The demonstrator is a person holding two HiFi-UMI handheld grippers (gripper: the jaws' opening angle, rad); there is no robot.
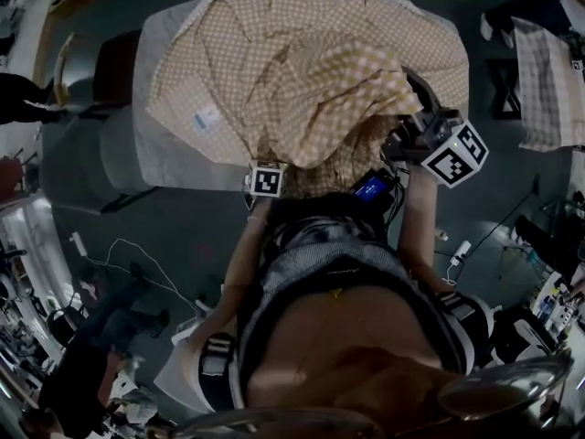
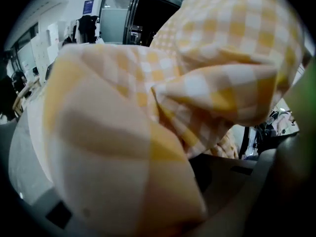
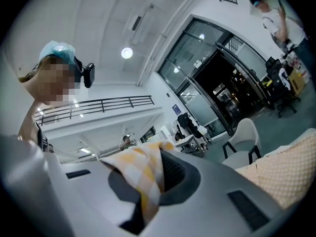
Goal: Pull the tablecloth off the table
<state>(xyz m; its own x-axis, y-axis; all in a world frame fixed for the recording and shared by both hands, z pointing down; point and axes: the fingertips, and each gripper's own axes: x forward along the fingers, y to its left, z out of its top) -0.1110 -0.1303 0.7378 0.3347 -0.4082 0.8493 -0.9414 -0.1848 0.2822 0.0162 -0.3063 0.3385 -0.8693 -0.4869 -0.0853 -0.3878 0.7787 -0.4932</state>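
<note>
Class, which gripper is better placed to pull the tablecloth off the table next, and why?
Right. The right gripper is shut on a fold of the tablecloth; cloth smothers the left gripper, so its grip is unclear.

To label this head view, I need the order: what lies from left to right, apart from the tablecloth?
A chair → left gripper → right gripper → second checked cloth at the right edge.

The tablecloth [image 1: 302,71] lies bunched on the bench [image 1: 151,149], heaped toward its near edge. The left hand-held gripper [image 1: 267,174] grips it at that edge, and the right hand-held gripper [image 1: 416,135] grips it at the near right corner. A chair [image 1: 114,67] stands left of the bench.
</note>
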